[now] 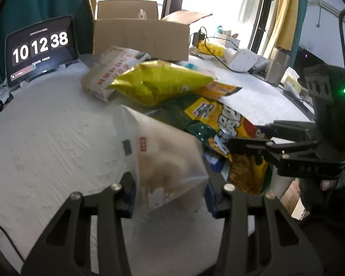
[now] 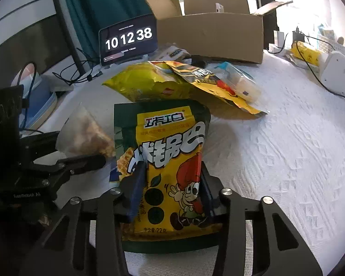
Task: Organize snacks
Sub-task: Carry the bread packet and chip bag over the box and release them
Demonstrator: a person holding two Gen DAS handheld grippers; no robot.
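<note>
Yellow-green snack bag (image 2: 170,161) w/ cartoon figure: being held upright by right tool (image 2: 170,197), fingers pinching its lower half, above white surface (image 2: 287,161). Clear pouch (image 1: 163,161) (pale contents, slightly blurred): being gripped by left tool (image 1: 170,197), just beside the yellow-green bag. Behind both: yellow chip bag (image 2: 147,85) lying on surface, overlapping an orange-yellow packet (image 2: 218,87); white-orange bag (image 1: 112,69) nr open cardboard box (image 2: 209,36). Clock tablet (image 2: 128,39) standing at box's left, reading 10 12 38.

R gripper (image 2: 170,191) fingers clamp yellow snack bag (image 2: 168,161); cardboard box (image 2: 209,36) behind
</note>
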